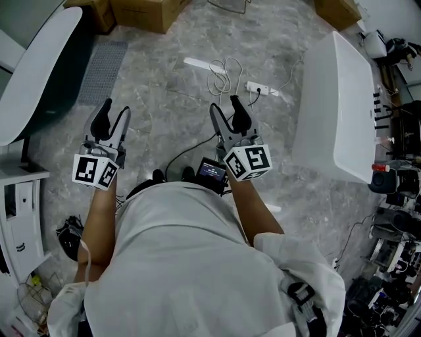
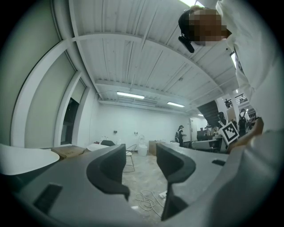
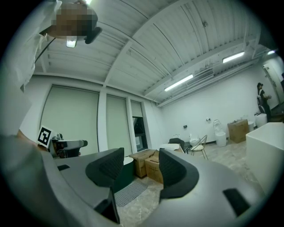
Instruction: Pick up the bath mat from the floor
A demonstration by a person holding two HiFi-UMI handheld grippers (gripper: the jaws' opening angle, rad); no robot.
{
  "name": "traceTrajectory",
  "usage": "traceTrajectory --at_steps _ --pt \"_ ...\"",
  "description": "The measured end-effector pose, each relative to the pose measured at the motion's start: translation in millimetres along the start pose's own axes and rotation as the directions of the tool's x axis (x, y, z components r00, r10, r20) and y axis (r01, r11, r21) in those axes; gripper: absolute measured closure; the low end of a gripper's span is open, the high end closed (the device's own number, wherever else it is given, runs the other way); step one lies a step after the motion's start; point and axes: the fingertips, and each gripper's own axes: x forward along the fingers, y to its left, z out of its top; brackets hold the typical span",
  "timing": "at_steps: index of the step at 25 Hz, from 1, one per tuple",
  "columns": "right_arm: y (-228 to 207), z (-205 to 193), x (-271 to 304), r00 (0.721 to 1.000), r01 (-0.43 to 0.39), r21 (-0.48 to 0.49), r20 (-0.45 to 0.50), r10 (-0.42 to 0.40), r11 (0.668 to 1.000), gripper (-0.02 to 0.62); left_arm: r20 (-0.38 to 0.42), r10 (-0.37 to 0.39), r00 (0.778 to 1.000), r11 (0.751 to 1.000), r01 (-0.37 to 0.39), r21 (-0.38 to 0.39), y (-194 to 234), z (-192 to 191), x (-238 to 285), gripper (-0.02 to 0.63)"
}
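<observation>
Nearest, the person's white shirt (image 1: 197,263) fills six o'clock; the left gripper (image 1: 115,108) and right gripper (image 1: 225,104) point toward twelve, jaws apart and empty. The grey bath mat (image 1: 102,69) lies on the floor at eleven o'clock, long axis one-to-seven. Only the right gripper view also shows the bath mat (image 3: 126,193); the left gripper view shows white cables (image 2: 148,200)

I count two claws of my own: the left gripper (image 1: 113,113) and the right gripper (image 1: 225,107). On the floor there is one grey ribbed rectangular bath mat (image 1: 102,69), three brown cardboard boxes (image 1: 148,13), one white power strip (image 1: 263,88), one white rectangular tub (image 1: 342,99) and one oval white-topped dark green tub (image 1: 39,66).
</observation>
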Motion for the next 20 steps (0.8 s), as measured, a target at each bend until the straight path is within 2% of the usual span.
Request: traceTrajectory --at_steps 11,16,20 --pt "-20.5 -8.3 -9.3 1.0 -0.001 0.031 -0.001 0.001 1.0 0.33 -0.024 -0.019 1.0 1.0 0.019 0.008 -20.8 -7.2 15.3 0.39" --pt "-33.4 -9.2 -19.8 1.0 0.011 -0.009 -0.011 -0.011 1.0 0.337 -0.031 -0.04 0.999 0.999 0.04 0.013 -34.7 -8.0 28.0 0.393" --pt "-39.4 -13.4 -23.4 1.0 0.005 0.005 -0.014 -0.005 1.0 0.342 -0.042 -0.044 0.998 0.999 0.045 0.011 -42.6 -12.0 34.0 0.394"
